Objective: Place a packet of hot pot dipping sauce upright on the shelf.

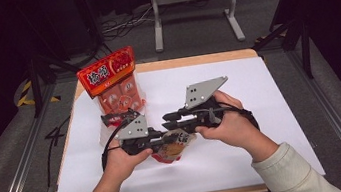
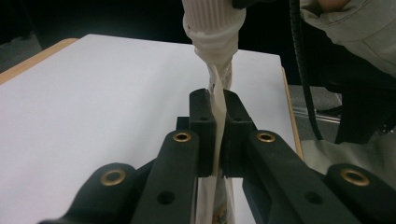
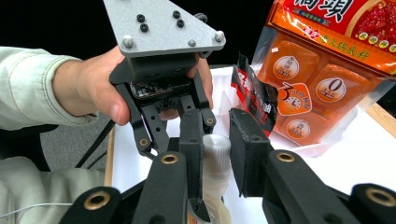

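Nearest the person, a small soft spout pouch [image 1: 174,147] is held between the two grippers above the white sheet [image 1: 262,113] on the table. The left gripper [image 2: 215,135] is clamped on the pouch's flat film body, which is seen pinched thin between its jaws. The right gripper [image 3: 217,154] is set around the white ribbed cap [image 3: 216,156]; one pad touches it, a slight gap shows at the other, so whether it is fully gripped cannot be told. The pouch is judged light, limp and slippery; its film would crumple, and its contents could be squeezed out under a hard pinch. The stiff ridged cap is judged the surest hold for twisting, the film near the neck for steadying. Farther back, a large orange packet [image 1: 115,81] stands on the sheet, a small dark red sachet [image 3: 254,95] in front of it.
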Demonstrator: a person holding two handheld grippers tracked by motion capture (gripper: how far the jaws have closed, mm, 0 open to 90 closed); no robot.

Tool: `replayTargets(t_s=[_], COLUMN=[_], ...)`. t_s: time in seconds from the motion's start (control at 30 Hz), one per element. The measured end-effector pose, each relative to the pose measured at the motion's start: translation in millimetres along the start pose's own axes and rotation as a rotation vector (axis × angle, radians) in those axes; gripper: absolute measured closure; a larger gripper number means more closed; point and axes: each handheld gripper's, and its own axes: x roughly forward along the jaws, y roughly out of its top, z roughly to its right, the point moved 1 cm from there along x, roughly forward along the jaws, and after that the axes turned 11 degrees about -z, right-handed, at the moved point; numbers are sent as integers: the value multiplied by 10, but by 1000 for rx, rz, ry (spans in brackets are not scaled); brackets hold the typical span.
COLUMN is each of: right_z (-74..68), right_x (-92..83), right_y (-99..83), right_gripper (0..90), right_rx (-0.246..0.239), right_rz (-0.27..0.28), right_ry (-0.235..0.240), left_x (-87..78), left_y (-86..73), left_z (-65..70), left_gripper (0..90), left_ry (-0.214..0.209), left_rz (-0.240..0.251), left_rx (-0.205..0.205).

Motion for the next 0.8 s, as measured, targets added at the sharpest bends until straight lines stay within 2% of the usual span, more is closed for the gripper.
replayTargets(t_s=[0.07,0.27,0.47,0.57,0.8], right_z=[-7,-7,10,32,33], right_x=[-9,-10,-39,-111,-191], right_y=[2,-12,-50,-97,-241], right_gripper=[761,750,665,604,572], right_rx=[-3,0,27,53,78], right_rz=[12,18,61,103,124], right_ry=[3,9,5,-9,-53], left_x=[-7,-22,-71,-119,-241], left_y=[3,6,-8,-15,-35], left_z=[3,4,-20,-36,-79], left_gripper=[867,879,882,882,883], left_ry=[-2,5,15,27,49], left_rz=[12,-2,14,34,72], left_rx=[-11,-11,-24,-35,-50])
